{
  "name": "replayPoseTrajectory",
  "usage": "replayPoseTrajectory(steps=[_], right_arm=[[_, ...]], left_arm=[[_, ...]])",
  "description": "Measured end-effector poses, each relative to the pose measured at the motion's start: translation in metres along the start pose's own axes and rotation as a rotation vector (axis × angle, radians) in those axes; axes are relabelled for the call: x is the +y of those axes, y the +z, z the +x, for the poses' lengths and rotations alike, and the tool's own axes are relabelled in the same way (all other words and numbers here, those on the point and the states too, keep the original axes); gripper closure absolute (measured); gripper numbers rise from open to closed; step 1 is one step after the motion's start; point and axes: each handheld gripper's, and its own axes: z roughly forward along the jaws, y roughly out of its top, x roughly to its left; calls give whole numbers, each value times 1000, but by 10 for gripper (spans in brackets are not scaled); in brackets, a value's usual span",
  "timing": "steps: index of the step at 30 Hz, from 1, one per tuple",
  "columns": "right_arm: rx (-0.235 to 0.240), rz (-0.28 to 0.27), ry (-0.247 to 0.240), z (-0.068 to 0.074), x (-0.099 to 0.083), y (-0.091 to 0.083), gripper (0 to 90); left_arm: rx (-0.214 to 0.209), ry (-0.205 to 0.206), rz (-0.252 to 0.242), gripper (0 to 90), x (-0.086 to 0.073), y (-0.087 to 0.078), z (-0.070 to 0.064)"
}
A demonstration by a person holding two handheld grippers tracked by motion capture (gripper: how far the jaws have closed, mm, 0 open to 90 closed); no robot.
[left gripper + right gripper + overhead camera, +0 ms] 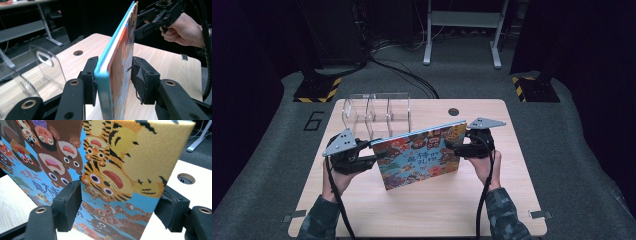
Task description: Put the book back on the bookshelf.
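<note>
Two grippers have the picture book [419, 156] standing on edge over the table [422, 210], clear acrylic rack [377, 114] just behind it. Left gripper [368, 160] pinches the spine end, right gripper [451, 149] clamps the opposite upper corner.

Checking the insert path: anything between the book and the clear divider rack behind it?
Nothing visible. The book stands on edge on the table, held at each end by the left gripper and right gripper. The clear rack sits just behind it, slots empty, with bare tabletop between them.
</note>
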Motion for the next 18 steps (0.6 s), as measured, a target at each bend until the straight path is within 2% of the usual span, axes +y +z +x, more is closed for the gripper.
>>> replayPoseTrajectory(steps=[2, 4, 8, 10, 11, 13, 14, 18], right_arm=[[5, 1, 1, 0, -1, -1, 271], [8, -4, -3, 0, -2, -3, 276], [8, -8, -6, 0, -3, -3, 276], [9, -8, -5, 0, -3, -3, 277], [7, -7, -6, 1, -2, -3, 276], [5, -7, -5, 1, -2, -3, 276], [2, -7, -8, 1, -2, -3, 277], [0, -5, -13, 1, -2, -3, 280]], left_arm=[[-19, 27, 13, 583, 3, 2, 0], [-27, 11, 10, 580, 5, 3, 0], [-44, -5, 44, 577, 7, 6, 0], [-45, -33, 55, 584, 9, 7, -1], [-33, -30, 61, 597, 10, 7, 0], [-39, -47, 57, 598, 11, 9, 0], [-24, -33, 57, 614, 13, 10, 0], [-46, -63, 100, 633, 20, 15, 3]])
